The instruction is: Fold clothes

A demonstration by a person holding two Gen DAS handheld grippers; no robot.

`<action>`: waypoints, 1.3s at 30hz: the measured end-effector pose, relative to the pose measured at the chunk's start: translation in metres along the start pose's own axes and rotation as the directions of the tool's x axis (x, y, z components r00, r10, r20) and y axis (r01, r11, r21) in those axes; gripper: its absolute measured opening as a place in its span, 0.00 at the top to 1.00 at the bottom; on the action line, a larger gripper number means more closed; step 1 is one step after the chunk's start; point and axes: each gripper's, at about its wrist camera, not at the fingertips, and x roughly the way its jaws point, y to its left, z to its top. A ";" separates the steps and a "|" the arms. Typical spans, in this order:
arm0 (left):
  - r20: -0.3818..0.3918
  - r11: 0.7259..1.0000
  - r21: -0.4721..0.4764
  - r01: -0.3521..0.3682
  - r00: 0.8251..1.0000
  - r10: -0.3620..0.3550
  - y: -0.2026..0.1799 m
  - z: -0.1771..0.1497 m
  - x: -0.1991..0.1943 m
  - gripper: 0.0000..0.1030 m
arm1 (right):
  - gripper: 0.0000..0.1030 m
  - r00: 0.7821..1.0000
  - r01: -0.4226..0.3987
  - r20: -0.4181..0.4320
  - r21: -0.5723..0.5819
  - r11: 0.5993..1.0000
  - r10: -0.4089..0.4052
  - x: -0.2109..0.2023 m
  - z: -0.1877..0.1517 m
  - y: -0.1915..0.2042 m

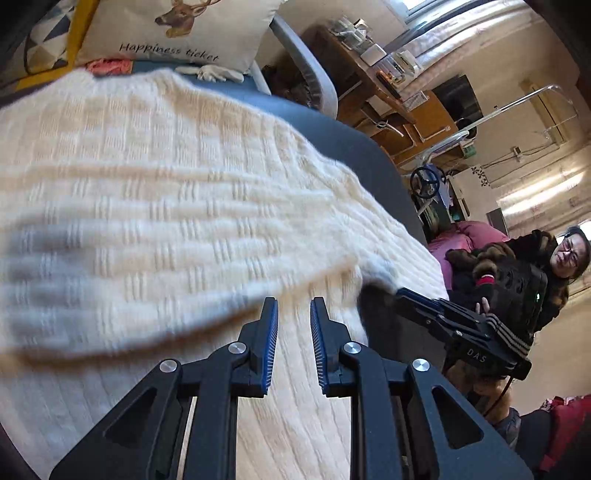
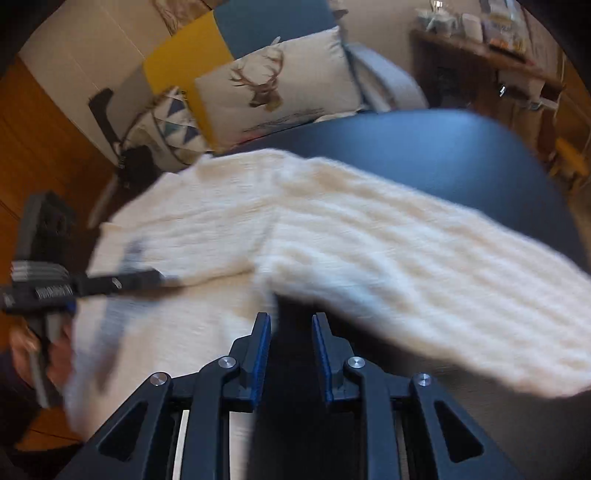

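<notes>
- Sweater (image 1: 155, 192), cream knit, lies spread over the dark blue bed (image 1: 354, 147); it covers most of the top, with a bare blue strip along the far edge and the far right corner.
- In the right wrist view, one part of the sweater is folded across the rest and runs toward the right edge of the bed; the picture is blurred, so you can't read whether it is a sleeve or a side panel.
- Your left gripper (image 1: 293, 306) hangs over the knit near the near edge, jaws a small gap apart, nothing between the pads. Open, no cloth pinched.
- Your right gripper (image 2: 291, 321) has the same small gap, with only dark shadow between the blue pads. The sweater's edge sits just ahead of the left finger; can't tell if it touches. Nothing gripped.
- In the left wrist view, that right gripper comes in from the right, tips at the sweater's near right edge; blur there hides any contact.
- Deer pillow (image 1: 177, 29) leans at the far edge of the bed, a patterned pillow (image 2: 173, 125) beside it.
- Wooden desk (image 1: 373, 81) with clutter stands past the far right corner.
- A person in a dark fur coat (image 1: 517, 266) is off the right side of the bed.
</notes>
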 end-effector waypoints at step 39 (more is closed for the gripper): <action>-0.229 0.741 0.672 -0.005 0.950 0.214 -0.172 -0.199 0.070 0.41 | 0.88 0.975 -0.093 -0.208 -0.096 0.991 0.071 0.074 -0.004 0.005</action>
